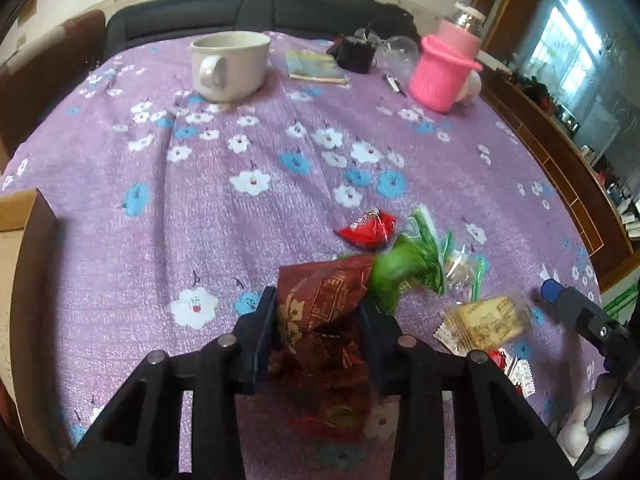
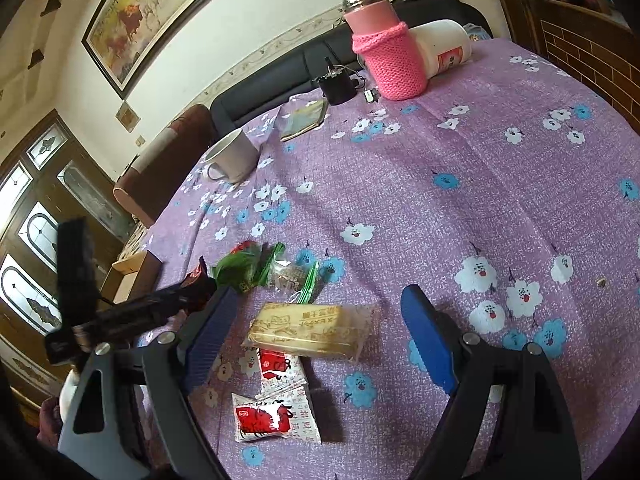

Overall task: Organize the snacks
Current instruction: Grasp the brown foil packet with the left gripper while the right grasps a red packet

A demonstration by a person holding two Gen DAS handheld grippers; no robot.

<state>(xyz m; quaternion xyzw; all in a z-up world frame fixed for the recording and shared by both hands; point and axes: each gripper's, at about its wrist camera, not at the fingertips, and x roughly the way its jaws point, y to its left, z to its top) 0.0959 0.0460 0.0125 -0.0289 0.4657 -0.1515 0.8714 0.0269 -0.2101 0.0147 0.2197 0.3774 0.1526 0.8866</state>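
My left gripper (image 1: 318,306) is shut on a dark red snack packet (image 1: 320,304) and holds it just above the purple flowered cloth; it shows from the side in the right wrist view (image 2: 196,276). Beyond it lie a small red packet (image 1: 366,228), a green packet (image 1: 408,264) and a clear packet with green edges (image 1: 460,268). A yellow cracker pack (image 2: 312,328) lies between my right gripper's open blue fingers (image 2: 428,336), with two red-and-white packets (image 2: 276,400) nearer. My right gripper (image 2: 316,320) is empty.
A white mug (image 1: 228,64), a booklet (image 1: 316,66), a black object (image 1: 356,54), a pink knit-covered flask (image 1: 446,68) and a white tub (image 2: 444,46) stand at the far side. A cardboard box (image 1: 24,264) sits at the left edge.
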